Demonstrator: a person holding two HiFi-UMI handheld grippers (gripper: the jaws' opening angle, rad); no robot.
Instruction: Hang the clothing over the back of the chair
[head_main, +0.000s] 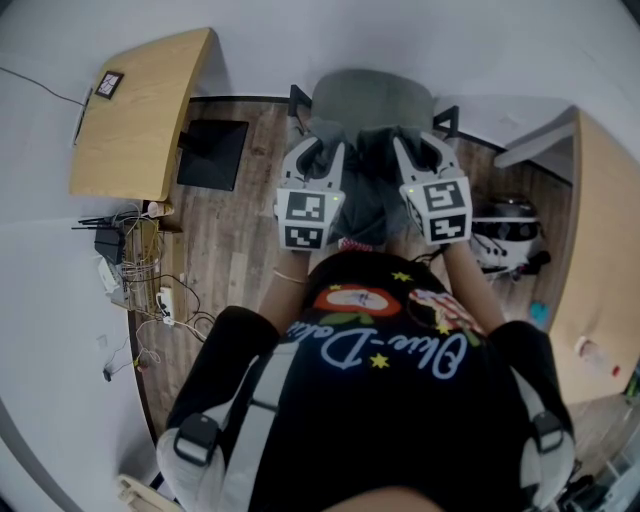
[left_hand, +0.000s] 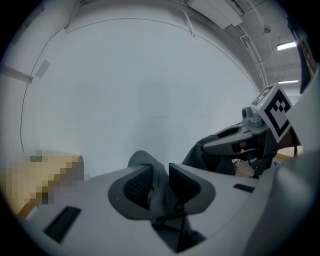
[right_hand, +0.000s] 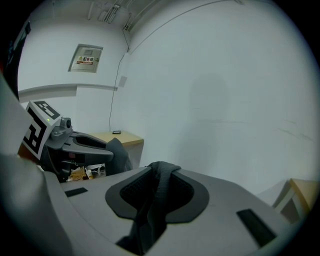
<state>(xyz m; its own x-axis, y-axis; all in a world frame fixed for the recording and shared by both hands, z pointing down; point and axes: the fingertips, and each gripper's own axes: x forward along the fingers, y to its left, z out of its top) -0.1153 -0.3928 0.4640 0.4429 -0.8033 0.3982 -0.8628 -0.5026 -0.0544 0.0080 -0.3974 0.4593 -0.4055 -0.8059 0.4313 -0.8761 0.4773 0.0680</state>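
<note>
Looking down in the head view: left gripper (head_main: 320, 152) and right gripper (head_main: 420, 152) sit side by side at the rounded grey upholstered chair back (head_main: 372, 98). The dark grey cloth garment (head_main: 370, 200) is spread between and below them and falls toward me. Two spaced hold points keep its top edge stretched along the backrest, which I read as the reason for this stance. Can't tell how much cloth is over the far side. Left gripper view: my jaws are apart. A fold of the garment (left_hand: 158, 192) stands between the pads and leans on the right one; the left pad's ribbed face is bare, so nothing is pinched. Plain white wall (left_hand: 150, 75) ahead, and the other gripper is off to the right with cloth bunched beneath it. Right gripper view: jaws apart here too. A rolled fold (right_hand: 159, 187) lies across the gap and hangs into the throat, with ribbed faces showing on both sides, so it's loose. My read: release stage, chair carrying the weight. Risk is a fold snagging a pad on the way out and dragging the garment off.
</note>
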